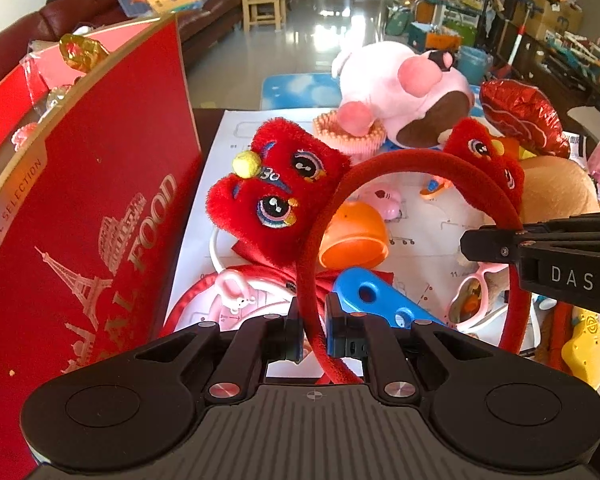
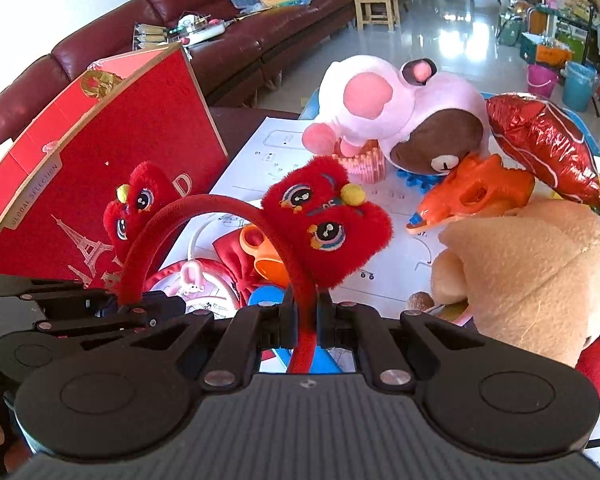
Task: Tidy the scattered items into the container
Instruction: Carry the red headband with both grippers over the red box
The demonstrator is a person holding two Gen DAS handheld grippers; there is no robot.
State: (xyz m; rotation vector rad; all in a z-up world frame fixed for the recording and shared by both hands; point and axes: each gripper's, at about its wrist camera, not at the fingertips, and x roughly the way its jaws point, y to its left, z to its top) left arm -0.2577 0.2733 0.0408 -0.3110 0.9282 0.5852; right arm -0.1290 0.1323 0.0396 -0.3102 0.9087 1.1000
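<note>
A red plush headband (image 1: 384, 162) with two lion-face ears is held up above the table between both grippers. My left gripper (image 1: 314, 330) is shut on one end of the band. My right gripper (image 2: 303, 320) is shut on the other end; the headband (image 2: 220, 204) arches between them in the right wrist view. The right gripper also shows in the left wrist view (image 1: 500, 246), and the left gripper shows in the right wrist view (image 2: 148, 308). The red cardboard box (image 1: 100, 208) stands open at the left, also seen in the right wrist view (image 2: 120, 140).
Under the headband lie an orange cup (image 1: 356, 236), a blue plastic piece (image 1: 380, 296), pink heart glasses (image 1: 472, 296) and a red bow. A pink plush (image 2: 400, 108), a tan plush (image 2: 532, 264), a red foil balloon (image 2: 548, 148) and an orange toy (image 2: 472, 192) crowd the right.
</note>
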